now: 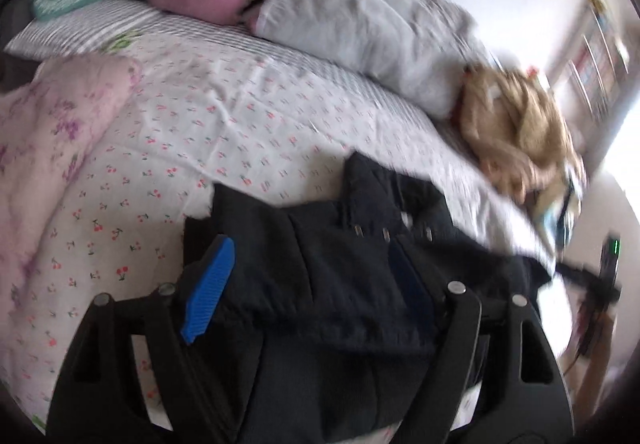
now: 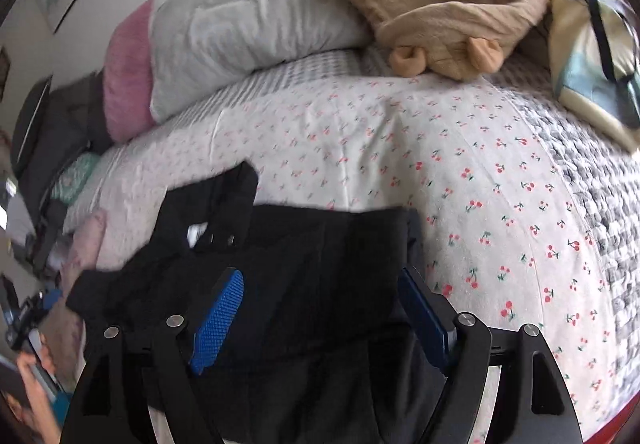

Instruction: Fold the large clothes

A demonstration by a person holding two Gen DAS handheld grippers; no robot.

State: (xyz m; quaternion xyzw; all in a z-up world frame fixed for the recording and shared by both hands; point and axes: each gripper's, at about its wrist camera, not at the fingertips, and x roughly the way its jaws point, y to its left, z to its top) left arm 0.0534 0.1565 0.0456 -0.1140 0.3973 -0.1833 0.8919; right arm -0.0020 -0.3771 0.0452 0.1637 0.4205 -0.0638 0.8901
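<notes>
Right wrist view: black garment (image 2: 312,284) bunched on the bed (image 2: 400,148), partly folded at best. Left tool (image 1: 316,288), right tool (image 2: 320,320): spread apart, gripping nothing. Tan clothing (image 2: 440,4) untouched.

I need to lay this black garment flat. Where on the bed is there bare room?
Free: the cherry-print sheet between the black garment and the grey pillow, running right to the grey knit blanket. Crowded: the tan garment and bag at the far right, the pink quilt on the left.
</notes>
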